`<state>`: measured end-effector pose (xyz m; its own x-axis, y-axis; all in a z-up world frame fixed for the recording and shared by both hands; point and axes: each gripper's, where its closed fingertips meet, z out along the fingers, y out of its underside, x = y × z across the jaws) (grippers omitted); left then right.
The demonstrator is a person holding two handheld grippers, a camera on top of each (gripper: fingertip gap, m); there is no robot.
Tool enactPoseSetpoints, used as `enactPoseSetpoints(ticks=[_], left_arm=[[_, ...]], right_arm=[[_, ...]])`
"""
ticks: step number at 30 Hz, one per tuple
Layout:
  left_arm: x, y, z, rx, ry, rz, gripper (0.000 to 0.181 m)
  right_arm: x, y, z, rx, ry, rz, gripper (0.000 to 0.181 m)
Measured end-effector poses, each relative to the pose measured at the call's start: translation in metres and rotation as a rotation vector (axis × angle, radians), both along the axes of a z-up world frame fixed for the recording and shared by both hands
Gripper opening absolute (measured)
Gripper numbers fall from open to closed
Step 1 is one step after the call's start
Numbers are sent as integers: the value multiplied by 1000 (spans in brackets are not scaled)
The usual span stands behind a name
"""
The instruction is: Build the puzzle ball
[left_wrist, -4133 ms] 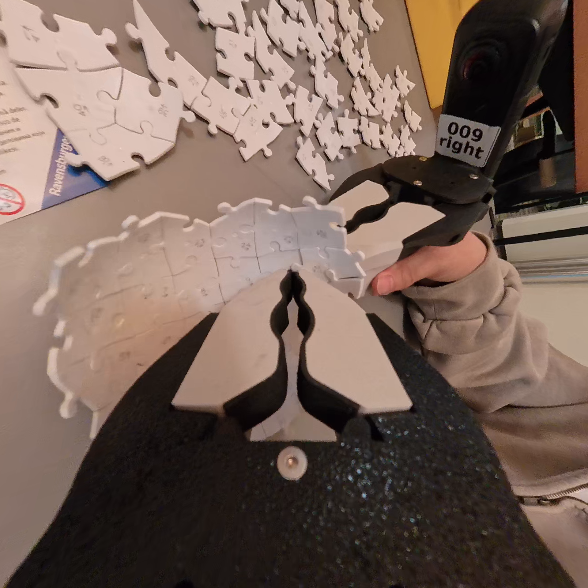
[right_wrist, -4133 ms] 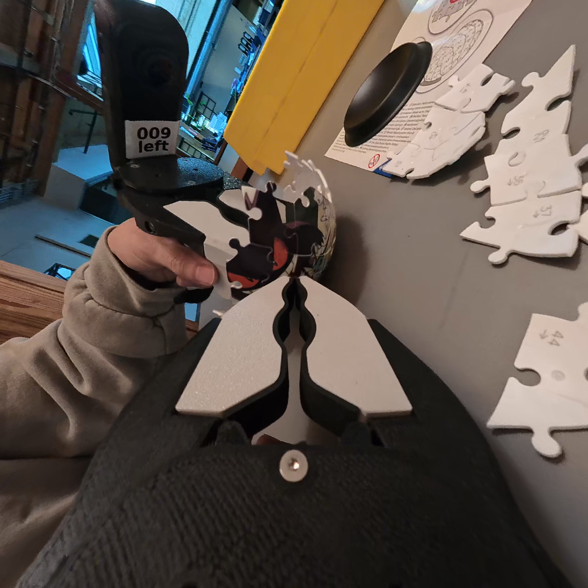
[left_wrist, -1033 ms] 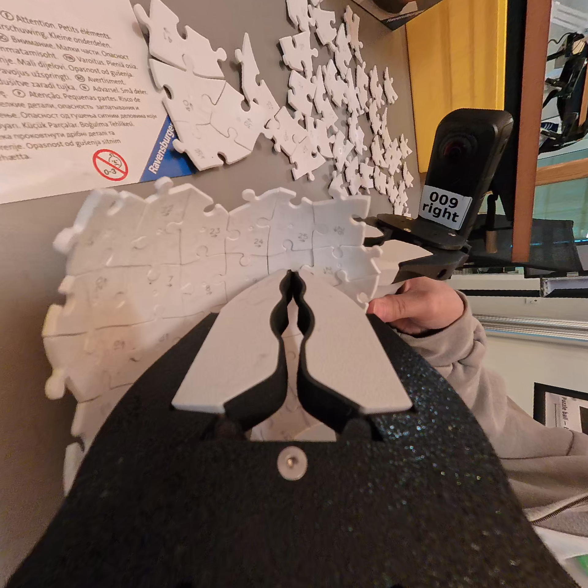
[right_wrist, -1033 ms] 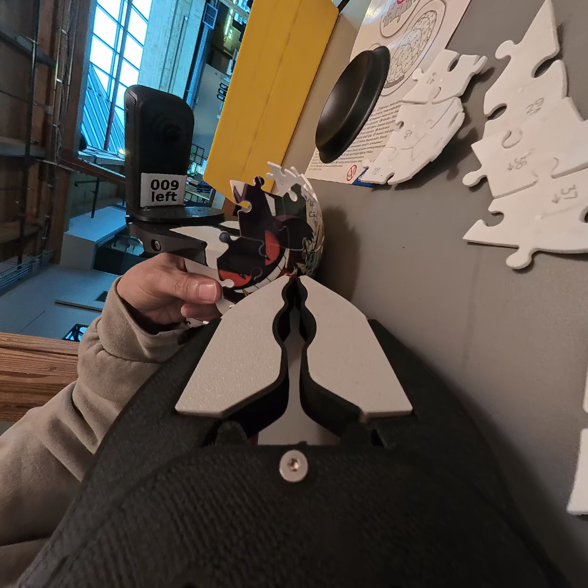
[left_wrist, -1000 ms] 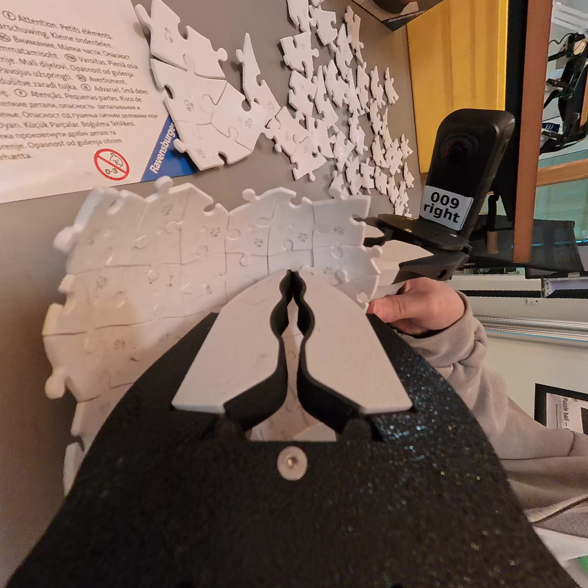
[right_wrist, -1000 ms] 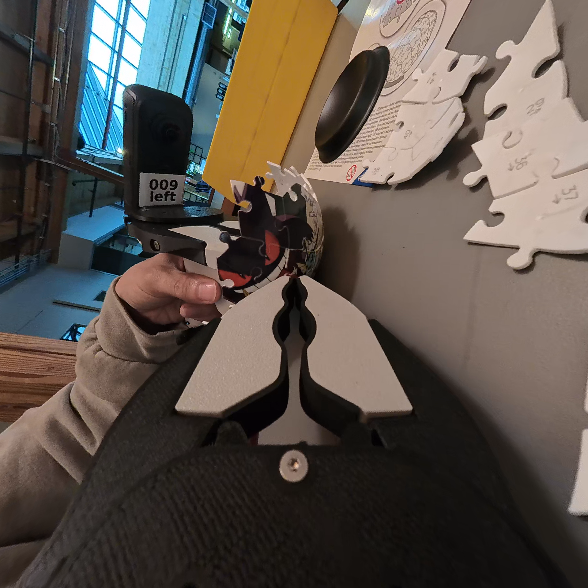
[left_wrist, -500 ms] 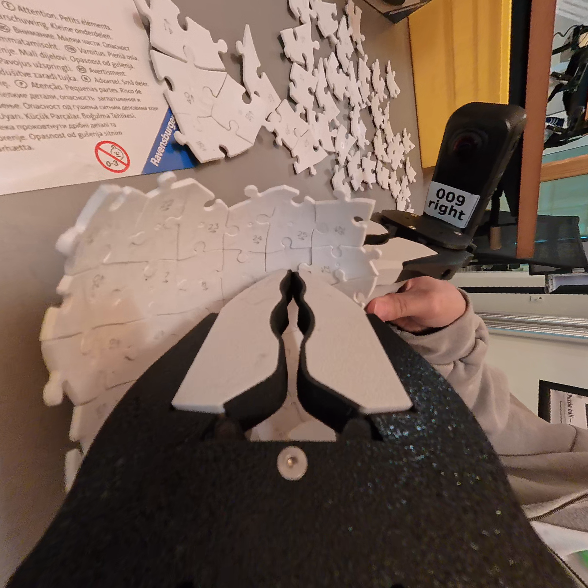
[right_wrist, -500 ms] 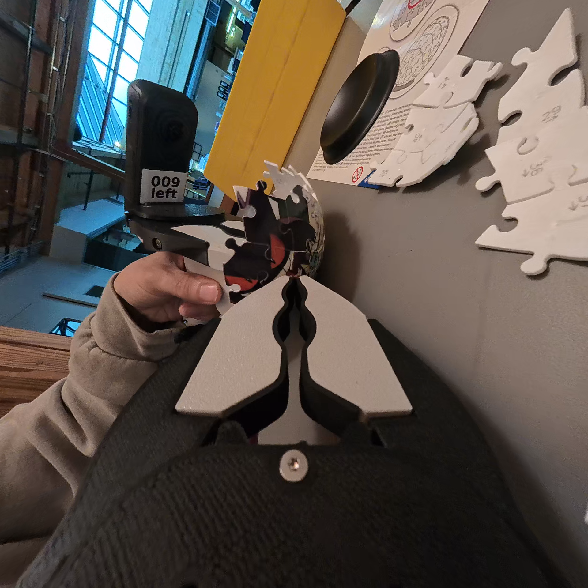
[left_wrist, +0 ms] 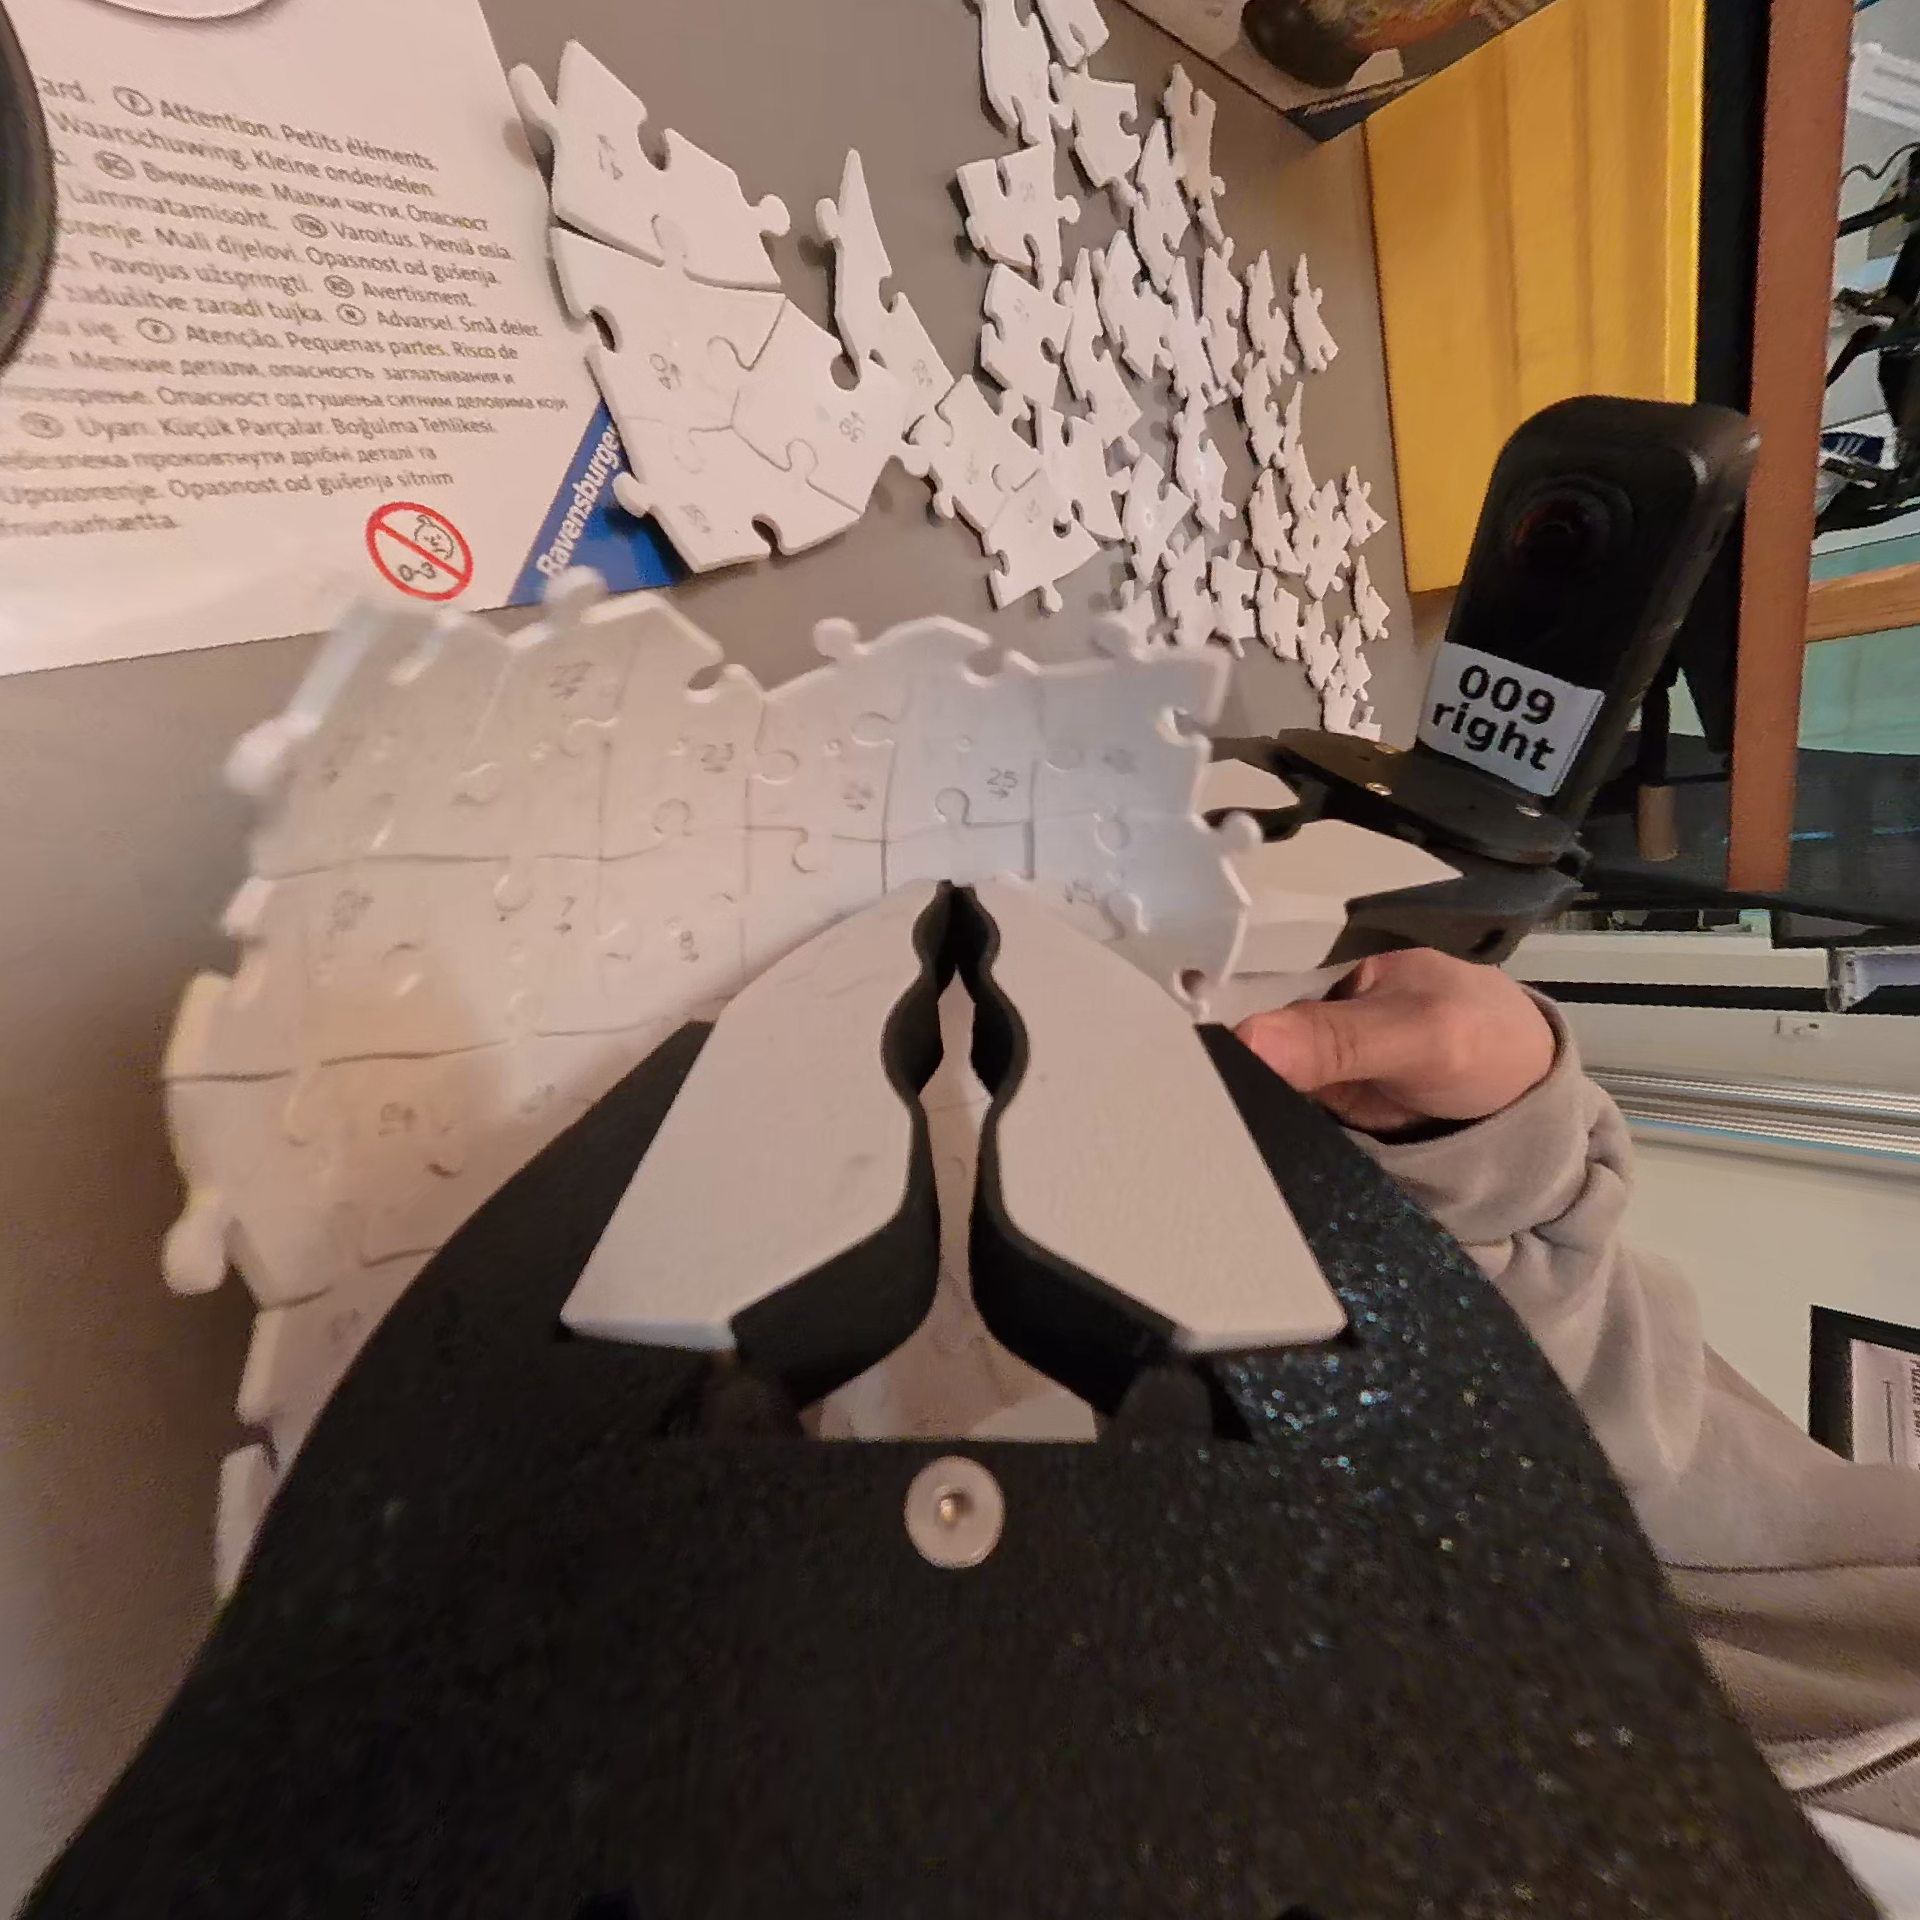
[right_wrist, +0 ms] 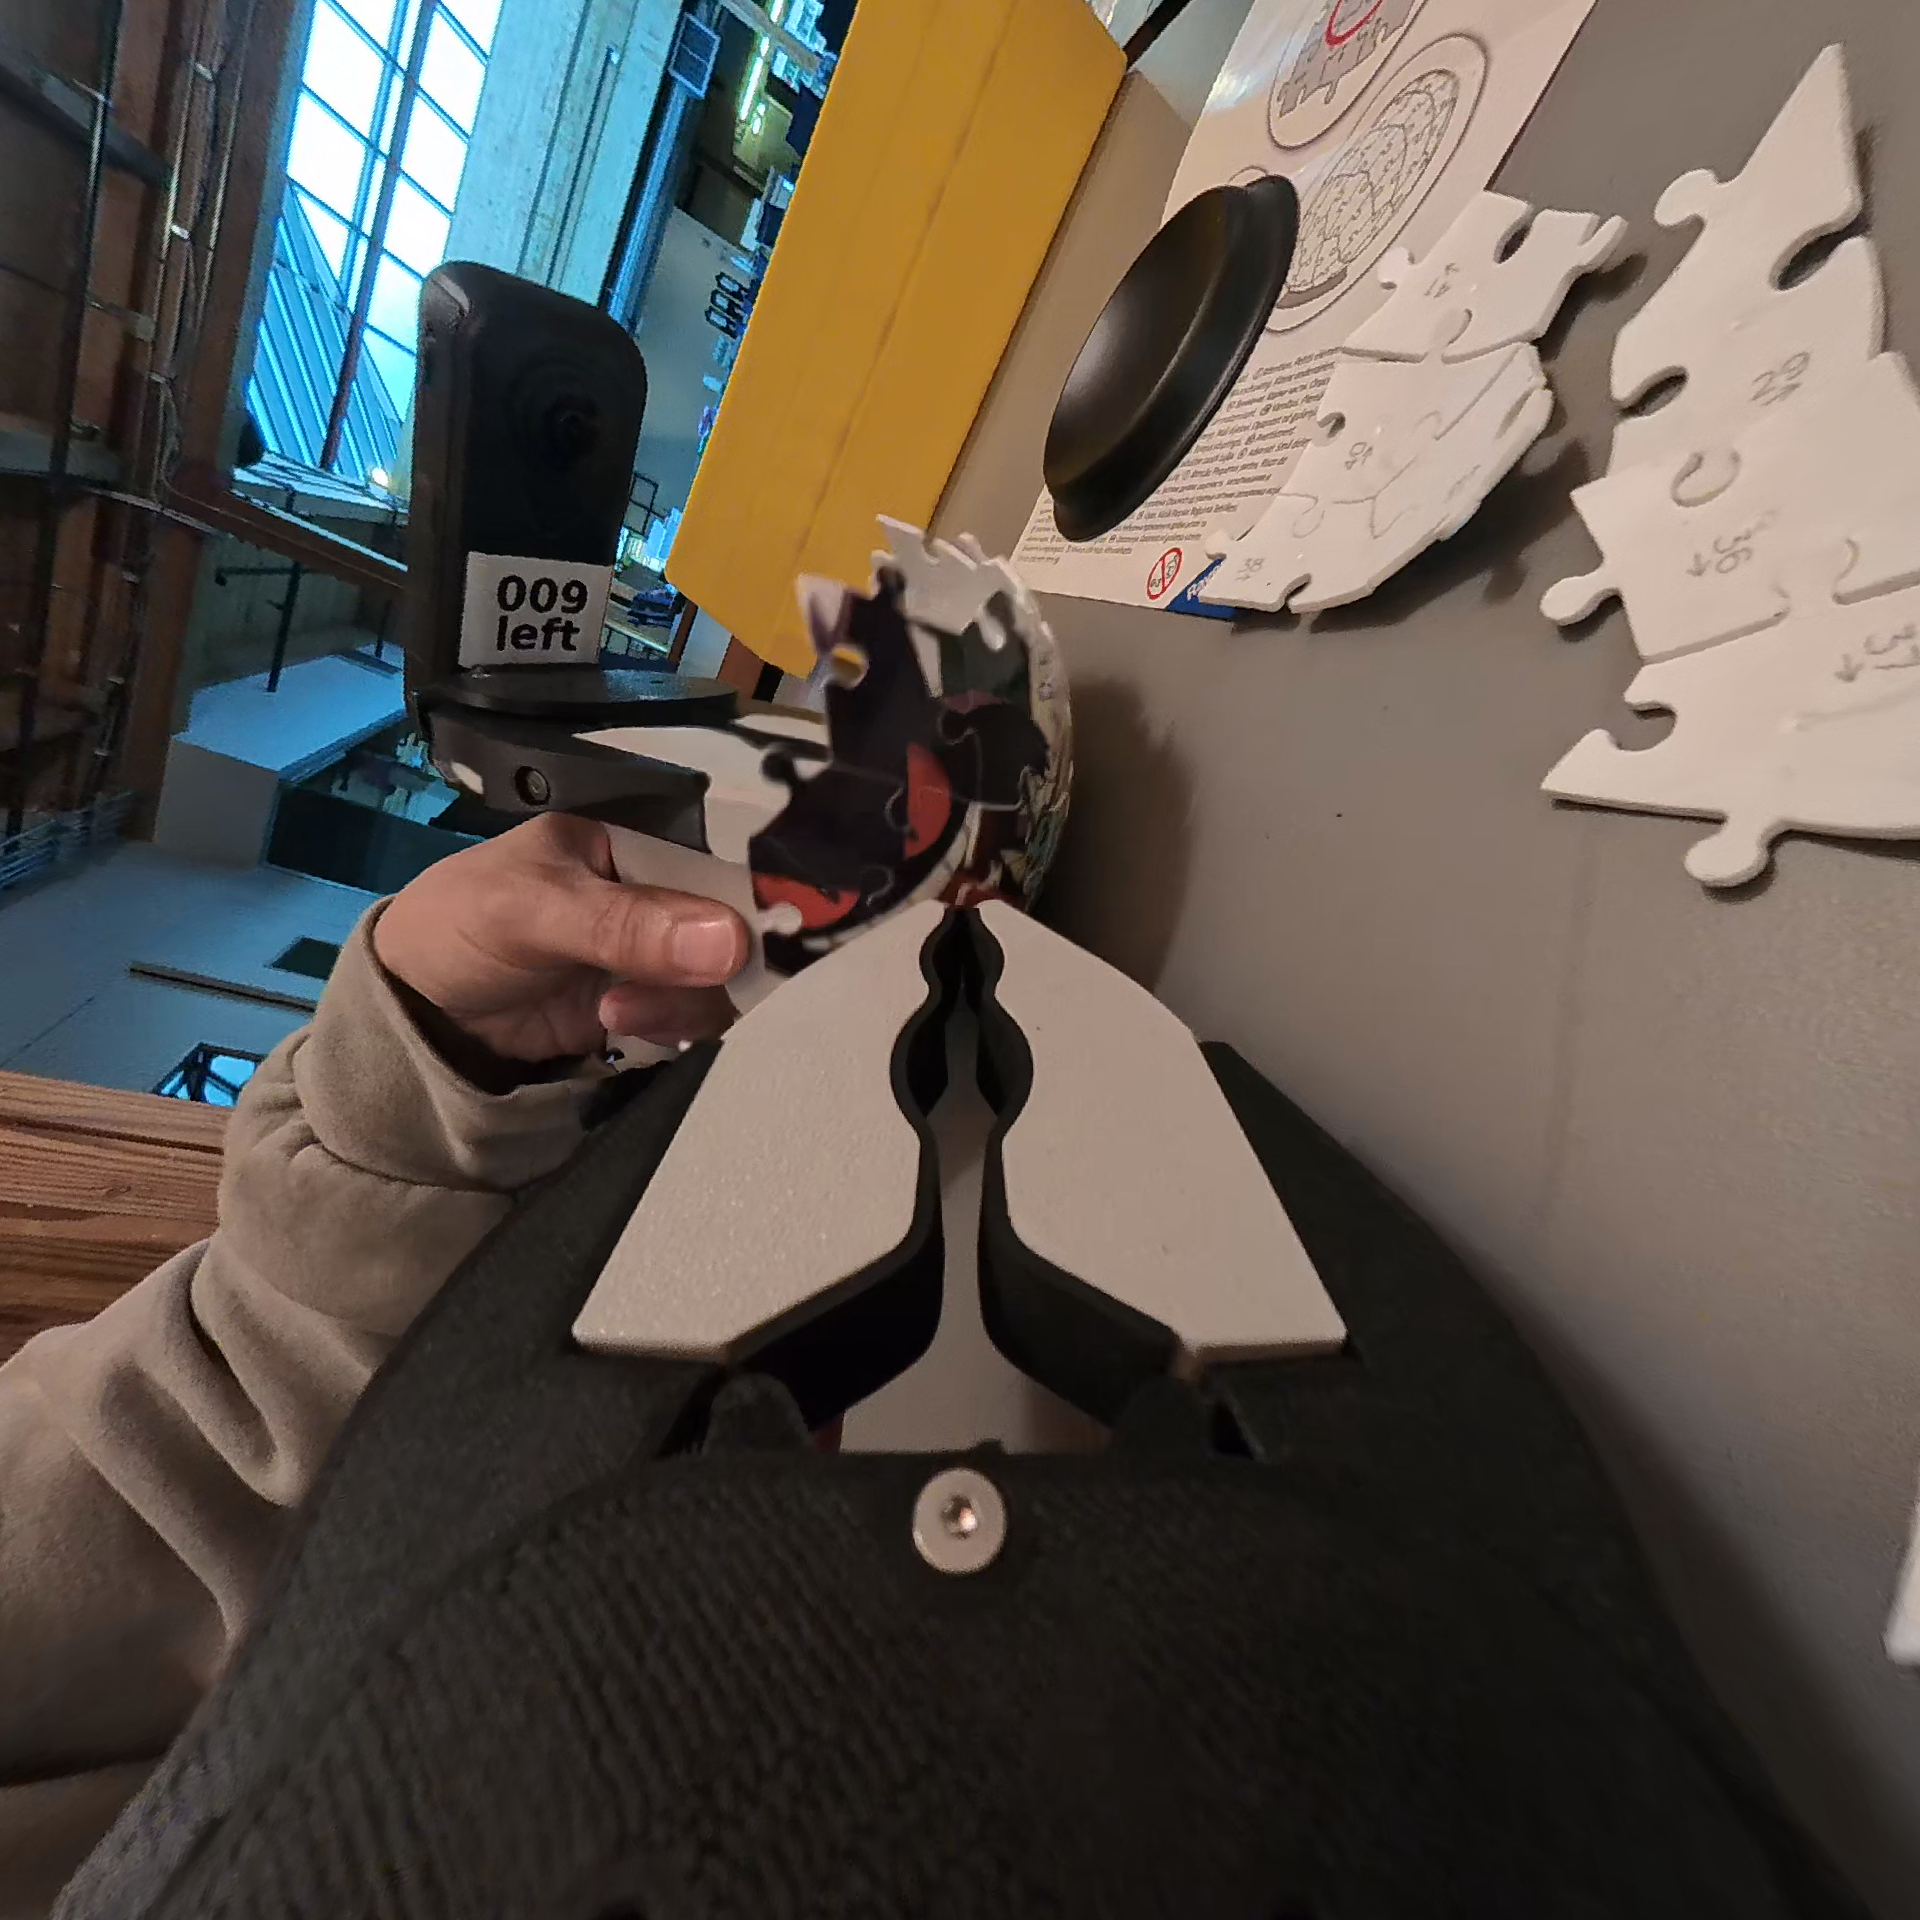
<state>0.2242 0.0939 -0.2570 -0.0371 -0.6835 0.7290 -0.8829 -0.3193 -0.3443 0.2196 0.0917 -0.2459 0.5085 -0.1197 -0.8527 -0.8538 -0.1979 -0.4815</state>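
Two grippers, one partly built puzzle ball, one black stand, one instruction sheet, many loose pieces. Left gripper (left_wrist: 954,902) – fingers pressed nearly together, tips pinching the white inner wall of the puzzle ball (left_wrist: 582,894), a curved open shell of joined pieces. Right gripper (right_wrist: 961,920) – fingers likewise almost closed, tips clamped on the printed outer side of the same ball (right_wrist: 935,769) at its lower rim; dark and red print shows there. The ball is held between both grippers just beside the grey surface (right_wrist: 1351,1039); contact with it cannot be told. A bare hand (right_wrist: 561,935) in a beige sleeve grips each tool's handle, thumb touching the ball's edge. Farther out on the surface: the sheet (left_wrist: 260,312) with a joined cluster of about five white pieces (left_wrist: 727,416) overlapping its corner, then dozens of loose white pieces (left_wrist: 1174,416), too many to count. Black round stand (right_wrist: 1174,353) sits on the sheet. A yellow panel (right_wrist: 904,260) is at the far edge.
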Motion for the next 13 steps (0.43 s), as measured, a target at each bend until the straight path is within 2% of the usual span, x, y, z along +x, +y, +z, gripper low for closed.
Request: enactPoseSetpoints(ticks=[7,13], left_arm=[[1,1,-3,19,13,16,0],[-1,1,-6,174,-2,-15,0]], right_arm=[[4,-6,0,-3,-13,0,0],[14,-13,2,17,-4,-37,0]])
